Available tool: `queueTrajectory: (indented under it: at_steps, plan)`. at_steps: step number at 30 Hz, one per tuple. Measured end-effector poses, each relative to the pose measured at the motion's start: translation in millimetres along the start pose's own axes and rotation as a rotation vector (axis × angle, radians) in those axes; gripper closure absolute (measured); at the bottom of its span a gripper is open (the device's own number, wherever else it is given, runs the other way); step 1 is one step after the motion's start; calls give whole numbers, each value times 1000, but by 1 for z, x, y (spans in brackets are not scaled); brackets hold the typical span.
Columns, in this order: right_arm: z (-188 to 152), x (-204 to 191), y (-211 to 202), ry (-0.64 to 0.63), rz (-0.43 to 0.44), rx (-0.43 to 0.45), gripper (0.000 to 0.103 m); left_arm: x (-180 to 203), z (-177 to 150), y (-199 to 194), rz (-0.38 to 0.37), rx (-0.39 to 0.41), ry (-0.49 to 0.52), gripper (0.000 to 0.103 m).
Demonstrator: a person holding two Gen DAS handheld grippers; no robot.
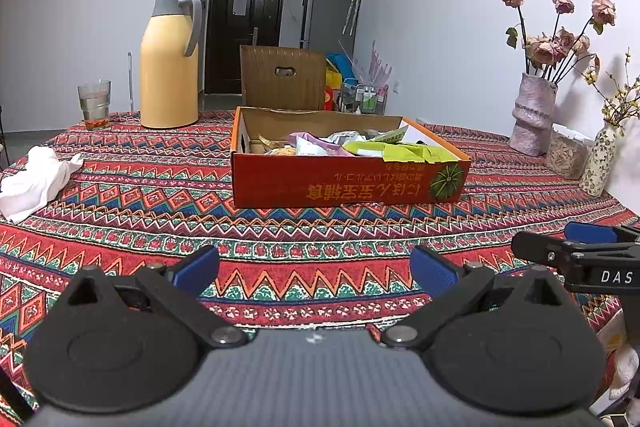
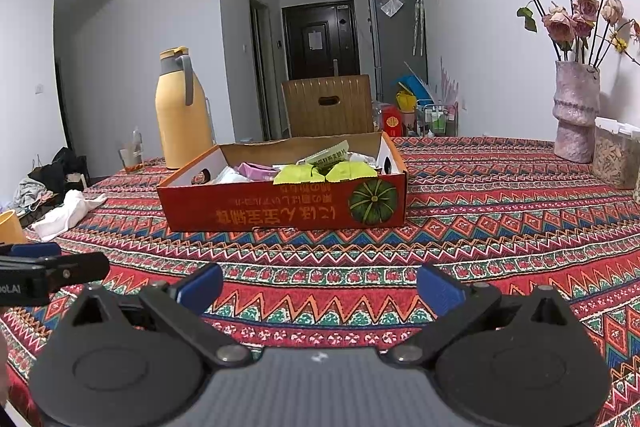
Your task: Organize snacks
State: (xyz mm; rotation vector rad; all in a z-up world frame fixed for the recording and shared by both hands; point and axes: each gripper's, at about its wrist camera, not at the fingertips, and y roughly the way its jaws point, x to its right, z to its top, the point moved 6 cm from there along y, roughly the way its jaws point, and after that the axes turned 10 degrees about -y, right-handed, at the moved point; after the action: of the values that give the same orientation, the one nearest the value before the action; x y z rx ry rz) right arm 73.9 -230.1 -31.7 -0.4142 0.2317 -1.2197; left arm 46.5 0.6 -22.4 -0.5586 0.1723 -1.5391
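Patterned tabletop (image 1: 140, 195) carries the snack box (image 1: 348, 183) at 12 o'clock; left gripper (image 1: 314, 269) and right gripper (image 2: 320, 287) hover with jaws wide apart, empty.

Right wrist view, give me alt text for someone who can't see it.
A shallow red cardboard box printed with a green pumpkin sits on a red patterned tablecloth, filled with green and pink snack packets. The open right gripper hovers empty in front of it. A yellow thermos jug stands behind left, a pink vase of dried roses at right.
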Motion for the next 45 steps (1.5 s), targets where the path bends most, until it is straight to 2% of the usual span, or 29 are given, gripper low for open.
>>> queueTrajectory:
  at_steps: [45]
  plan:
    - [0, 0, 0, -1, 0, -4, 0, 0, -2, -2, -7, 0, -8, 0]
